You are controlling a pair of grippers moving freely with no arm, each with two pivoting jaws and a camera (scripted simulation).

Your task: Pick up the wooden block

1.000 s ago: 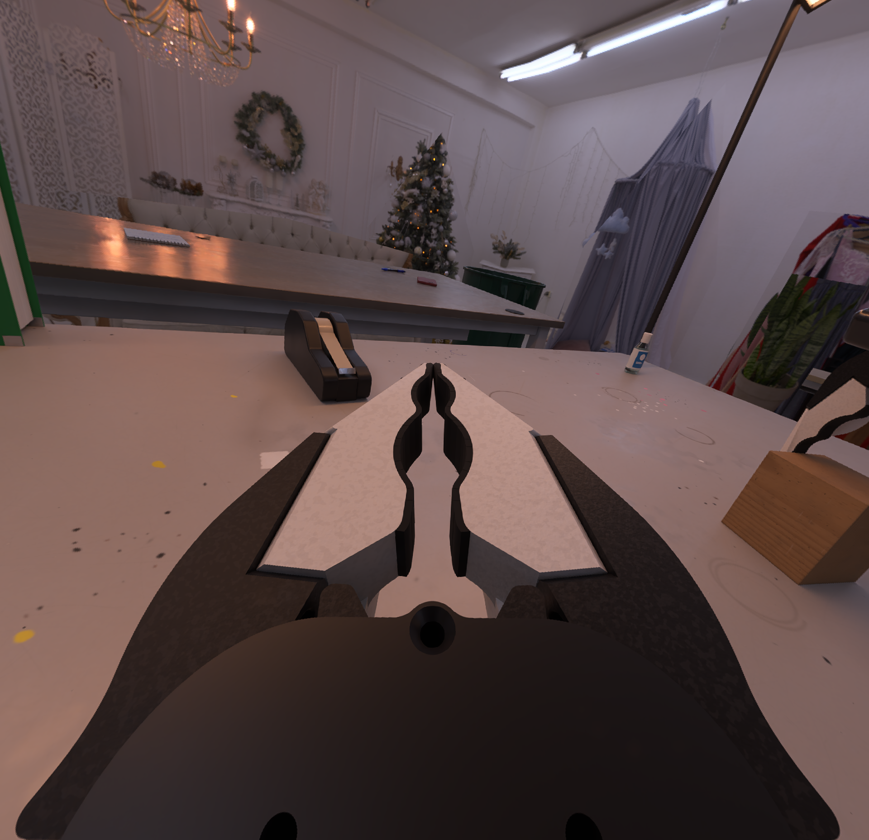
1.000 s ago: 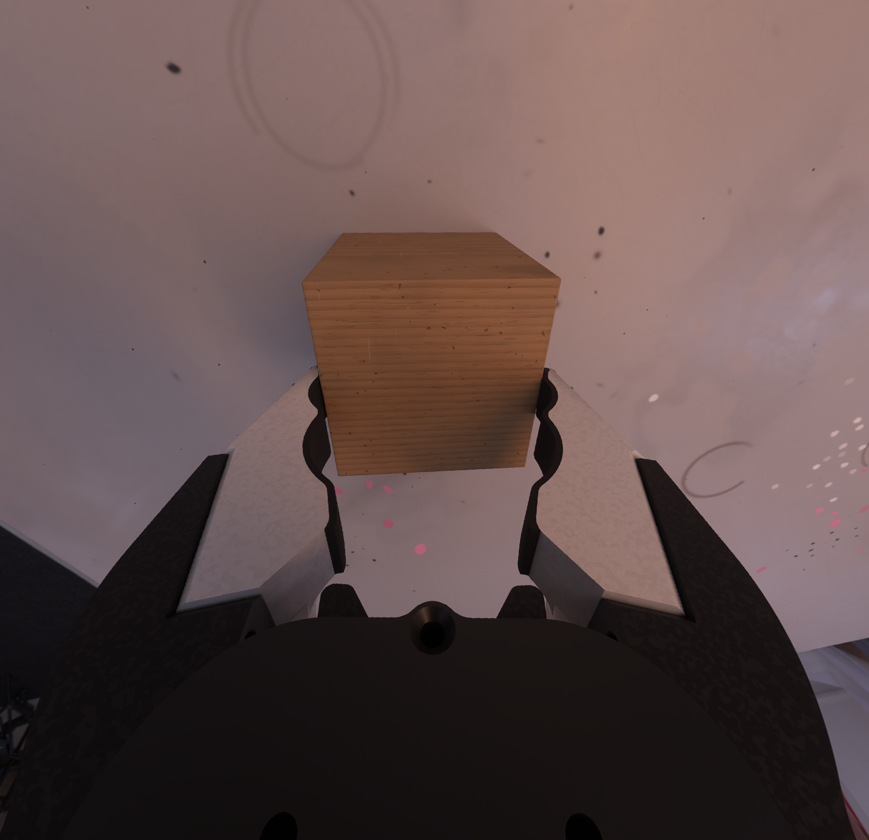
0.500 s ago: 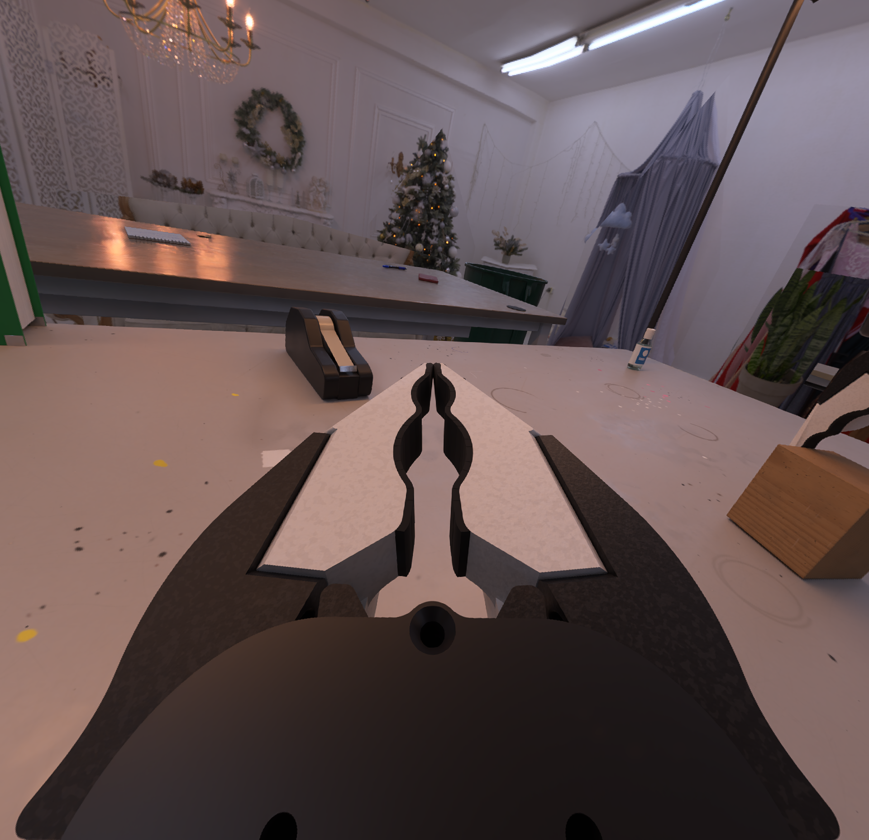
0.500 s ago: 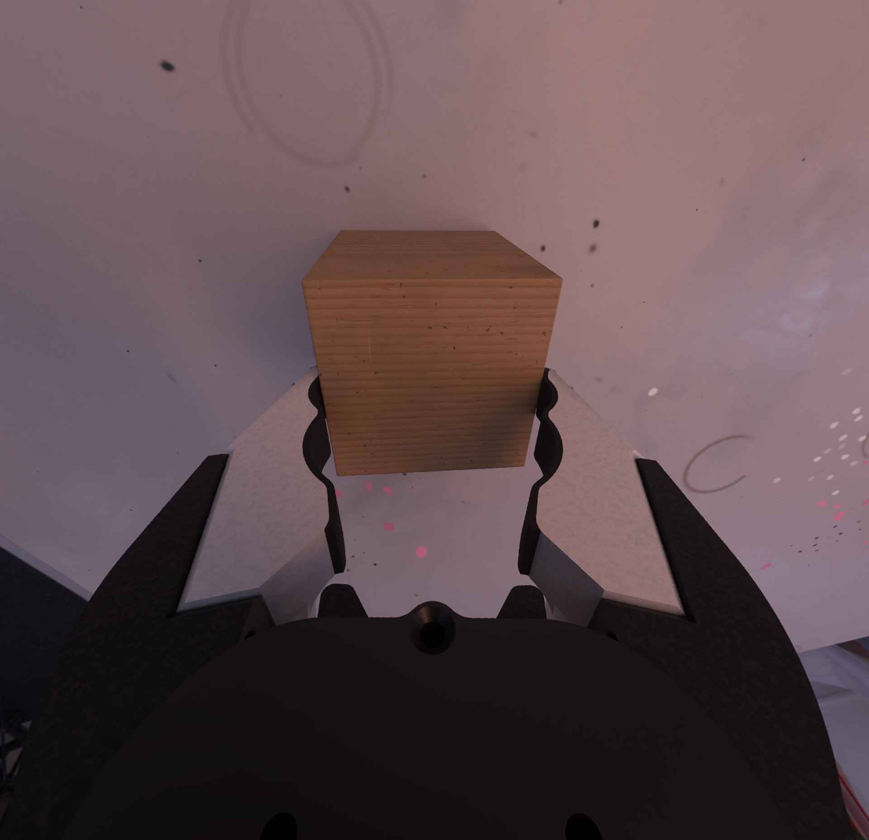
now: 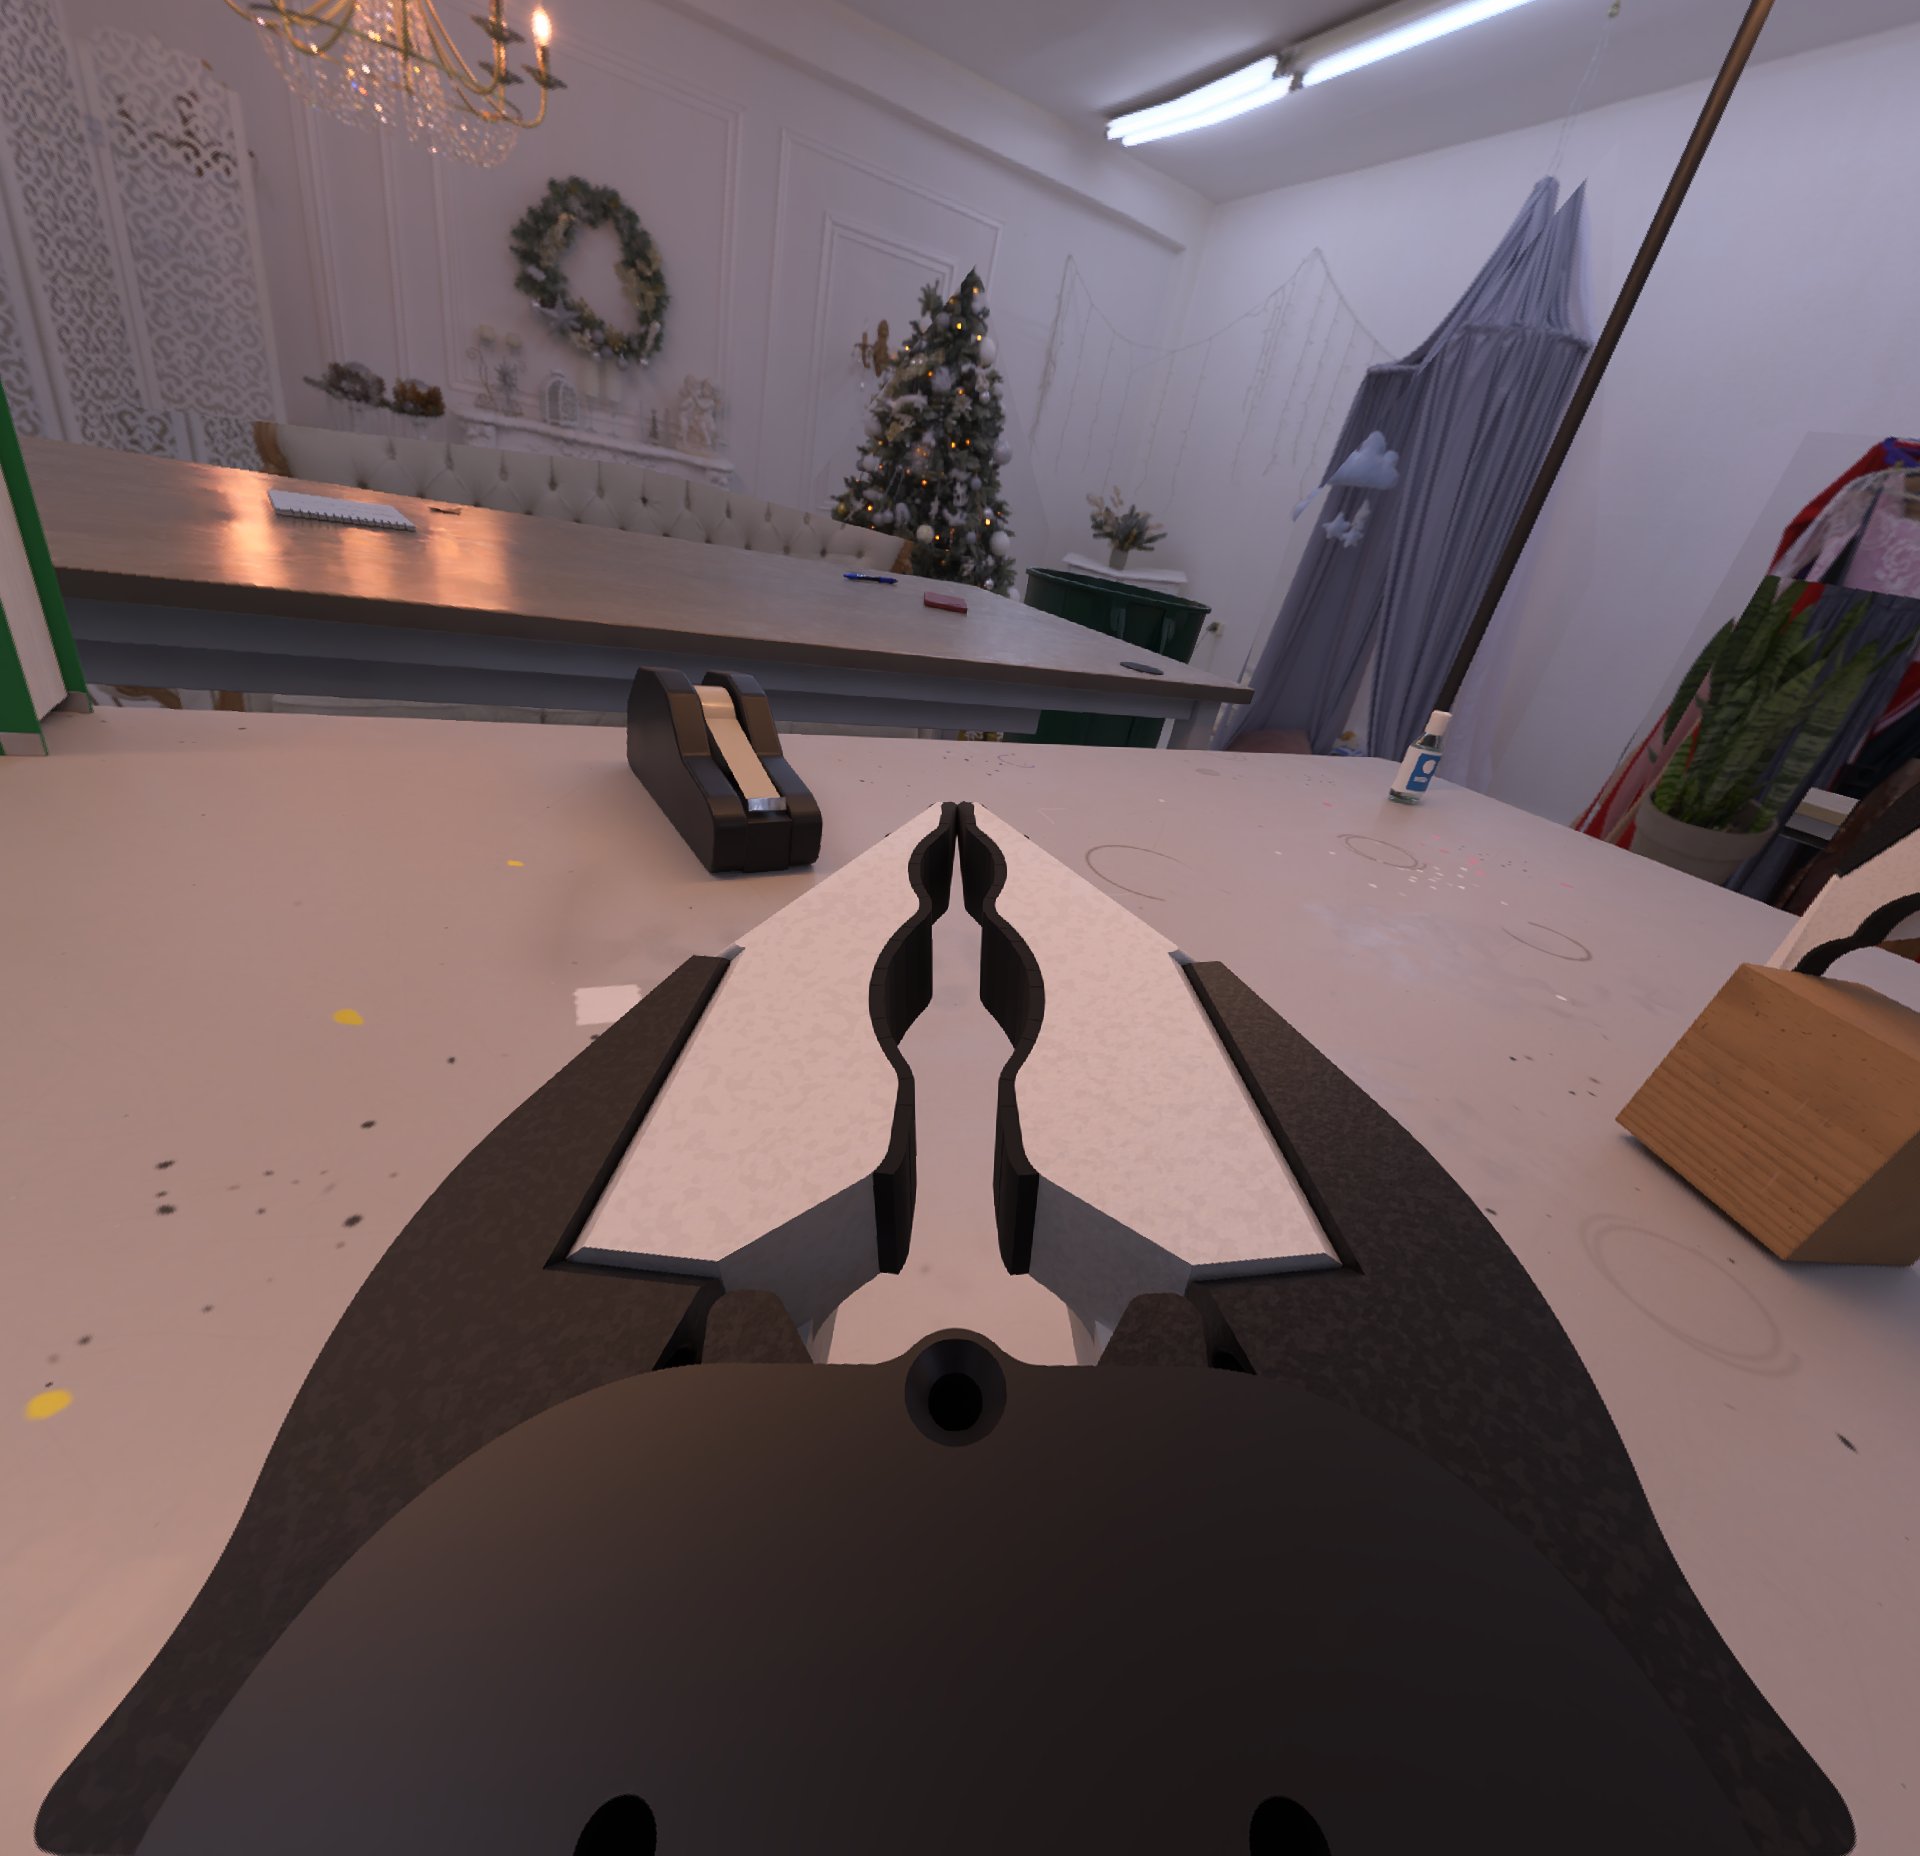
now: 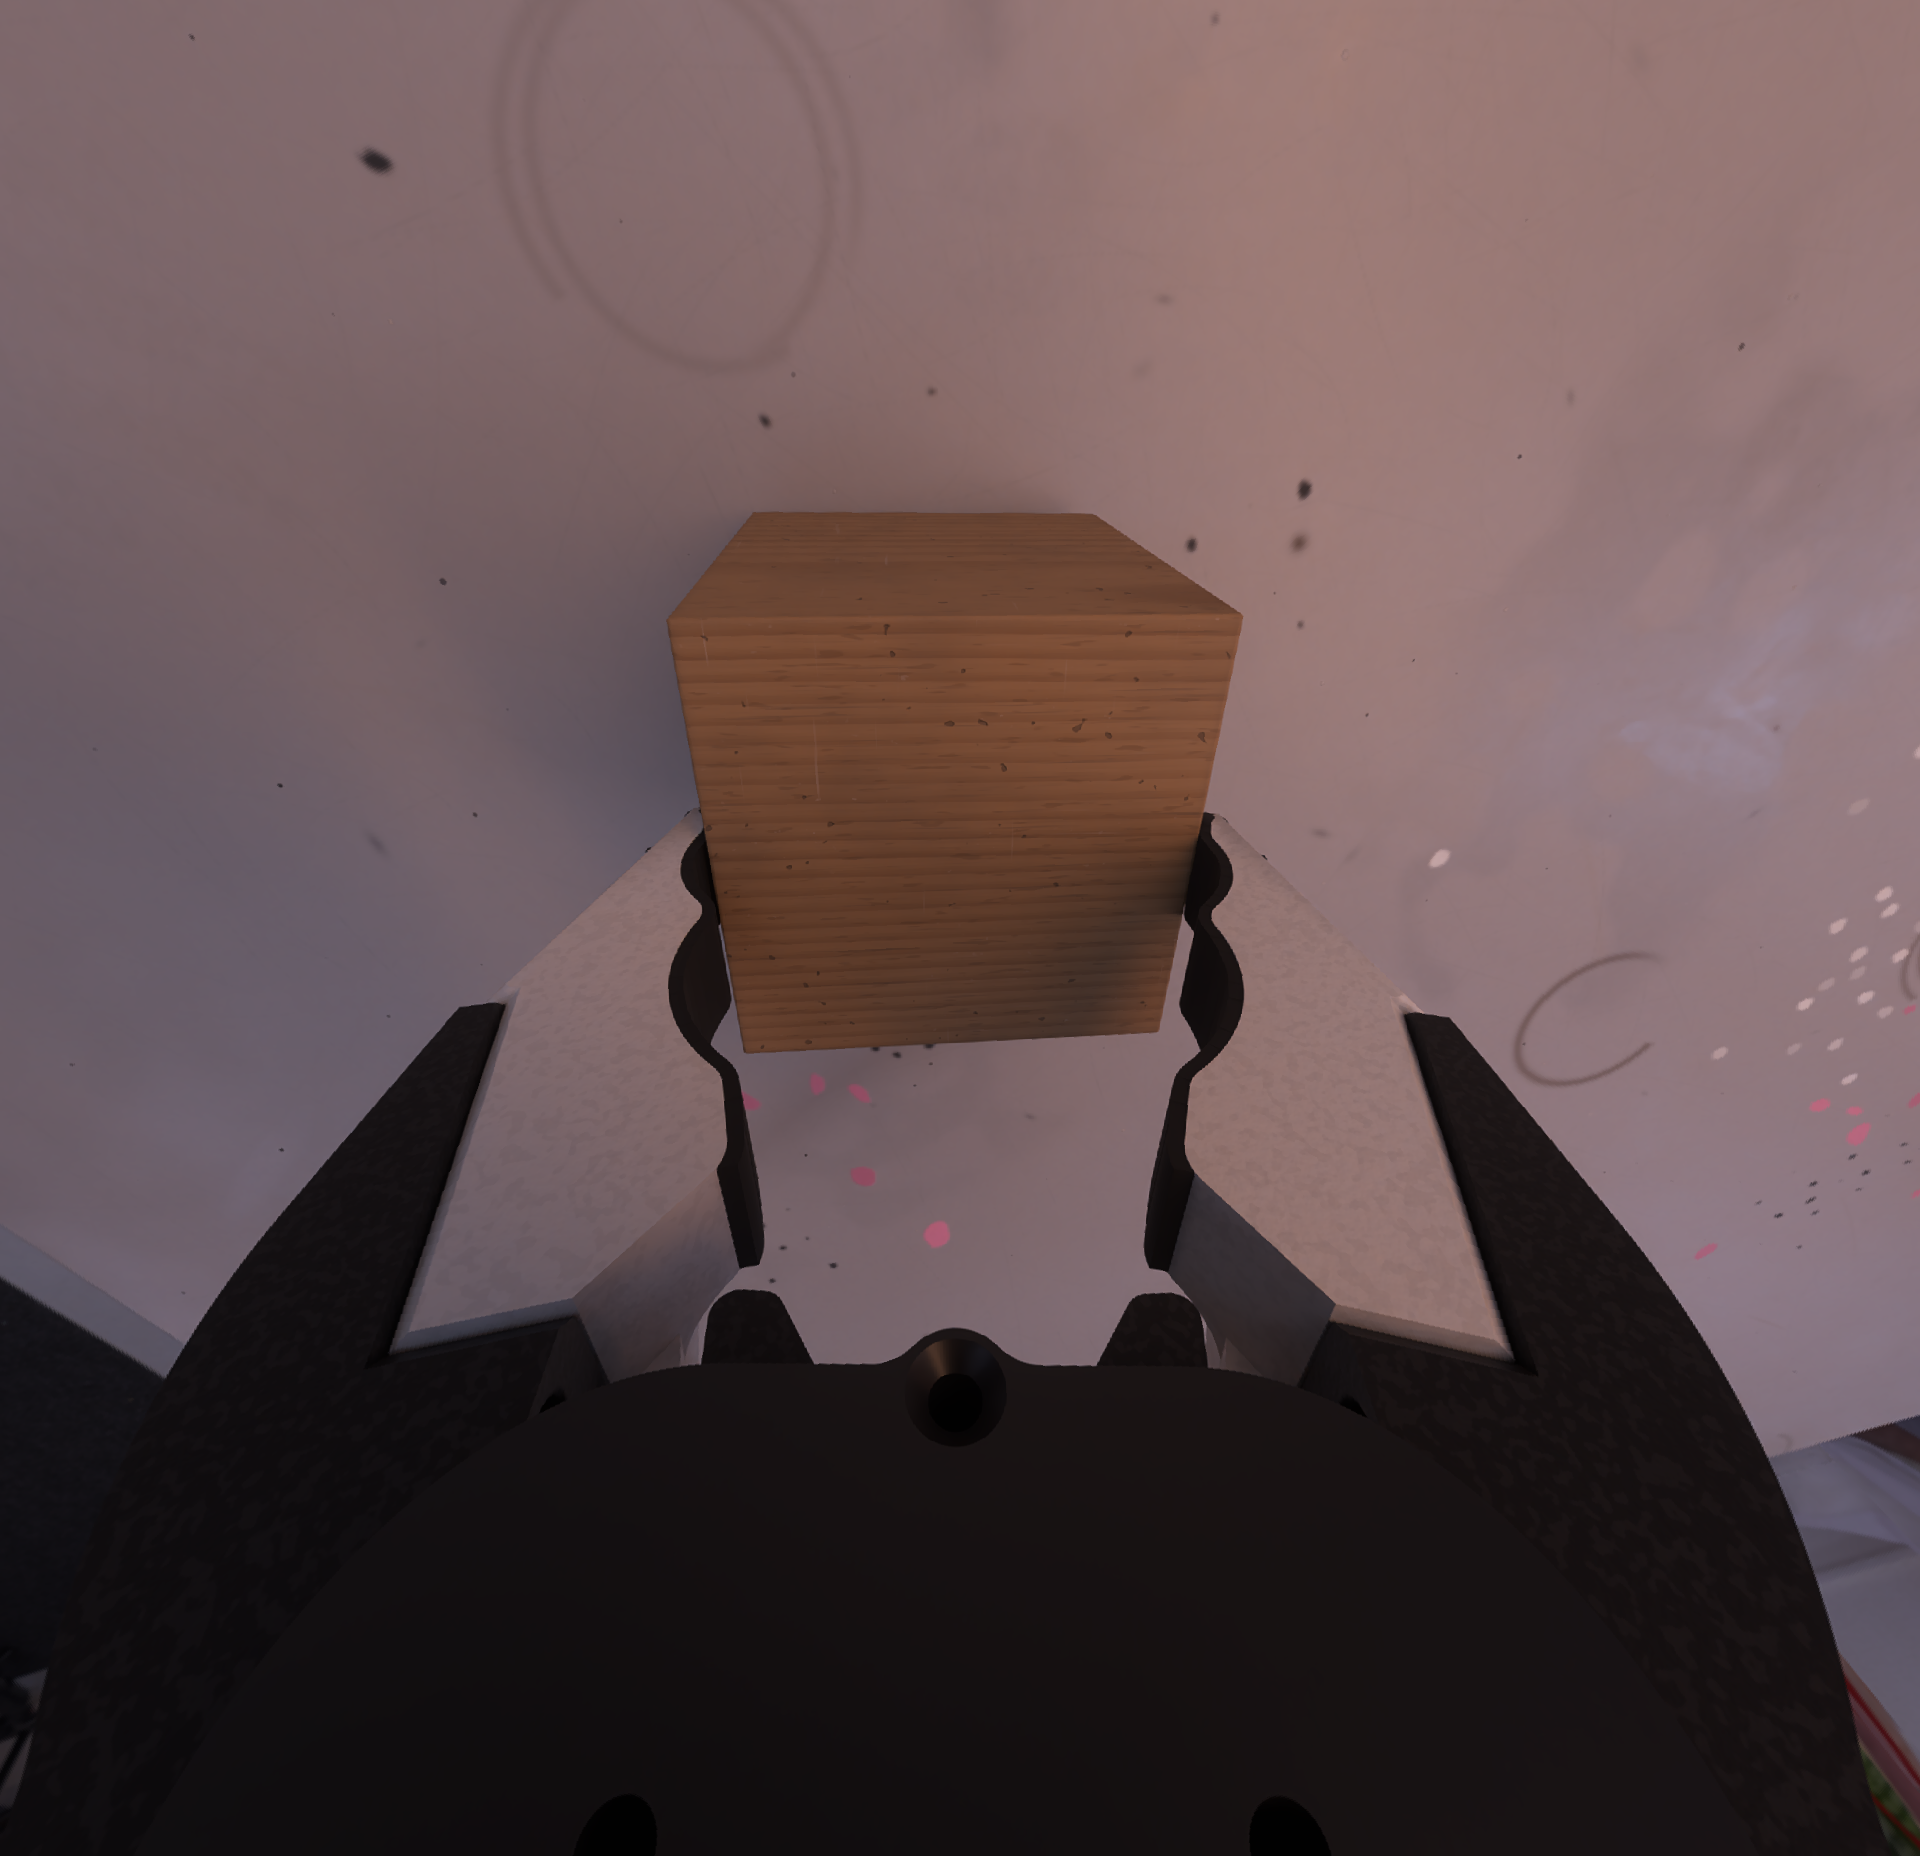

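Right claw (image 6: 954, 850) clamped on wooden block (image 6: 951, 819), tips on its side faces only; block seems tilted, just clear of table (image 6: 312, 559). Raise straight, slow, keep squeeze. Left claw (image 5: 956, 811) closed, empty, beside tape dispenser (image 5: 722, 780).

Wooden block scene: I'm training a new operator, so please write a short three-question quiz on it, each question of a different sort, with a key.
1. True or false: the left gripper holds the wooden block.
2. Multiple choice: what stands on the table just beyond the left gripper's tips? A) a tape dispenser B) a mug C) a stapler
3. Fill in: the right gripper is shut on the block's two ______ faces.

Key:
1. False. The left gripper is shut on nothing; the right one grips the block.
2. A, the black tape dispenser.
3. Side. Its fingers press the block from either side.
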